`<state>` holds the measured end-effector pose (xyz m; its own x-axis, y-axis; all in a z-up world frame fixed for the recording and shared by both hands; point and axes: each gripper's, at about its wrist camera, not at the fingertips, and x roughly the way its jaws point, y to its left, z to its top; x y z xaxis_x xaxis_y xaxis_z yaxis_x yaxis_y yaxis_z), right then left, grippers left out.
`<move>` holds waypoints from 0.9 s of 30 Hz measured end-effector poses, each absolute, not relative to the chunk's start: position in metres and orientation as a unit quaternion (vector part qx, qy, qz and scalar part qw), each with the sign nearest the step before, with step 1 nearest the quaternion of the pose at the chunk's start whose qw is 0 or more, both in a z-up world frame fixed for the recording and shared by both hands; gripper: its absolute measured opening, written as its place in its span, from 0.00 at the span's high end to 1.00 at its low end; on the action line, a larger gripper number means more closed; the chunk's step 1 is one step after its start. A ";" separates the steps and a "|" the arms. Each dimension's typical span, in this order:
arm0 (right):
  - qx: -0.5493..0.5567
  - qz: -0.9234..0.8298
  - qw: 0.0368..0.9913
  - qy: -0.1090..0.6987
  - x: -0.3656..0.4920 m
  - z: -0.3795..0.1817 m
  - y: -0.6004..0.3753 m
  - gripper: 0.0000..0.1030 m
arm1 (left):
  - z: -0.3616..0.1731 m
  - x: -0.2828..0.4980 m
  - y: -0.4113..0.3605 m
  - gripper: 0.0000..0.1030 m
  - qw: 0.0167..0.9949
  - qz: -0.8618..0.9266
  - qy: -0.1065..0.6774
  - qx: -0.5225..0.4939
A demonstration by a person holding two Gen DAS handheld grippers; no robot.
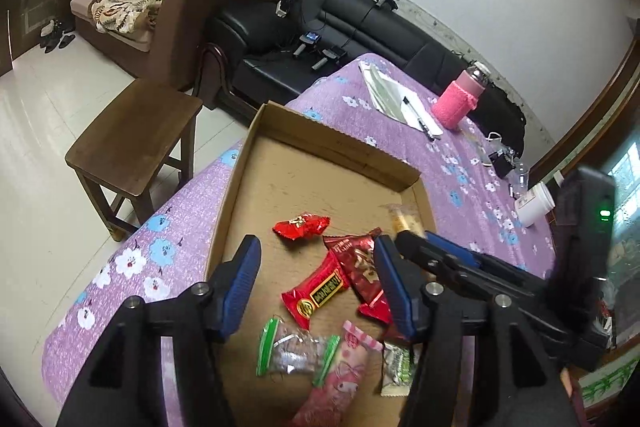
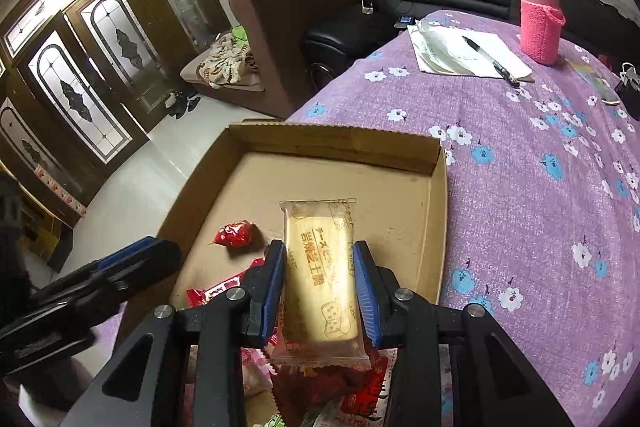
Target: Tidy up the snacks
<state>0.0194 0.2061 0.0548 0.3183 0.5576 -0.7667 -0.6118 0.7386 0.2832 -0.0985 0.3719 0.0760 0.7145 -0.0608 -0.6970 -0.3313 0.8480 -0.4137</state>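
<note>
Right gripper around biscuit packet

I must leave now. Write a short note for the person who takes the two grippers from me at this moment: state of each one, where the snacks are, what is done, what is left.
Right gripper: shut on the yellow biscuit pack, held above the cardboard tray.
Left gripper: open, nothing between its fingers, hovering over the snack pile.
In the tray: small red candy, two red packs, green-ended clear pack, pink pack, and a green-and-white pack.
Done: these snacks are in the tray.
Left: set the biscuit pack down in the tray's bare far part, probably.
</note>
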 end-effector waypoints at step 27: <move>-0.052 0.141 0.880 0.450 0.029 0.020 -0.004 0.40 | 0.123 -0.139 0.227 0.16 0.924 0.022 0.327 -0.196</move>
<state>0.0290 -0.0037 0.0201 0.5547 0.2016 -0.8073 -0.2944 0.9550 0.0362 -0.1391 0.2266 0.1226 0.7846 -0.0874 -0.6138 -0.1691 0.9223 -0.3475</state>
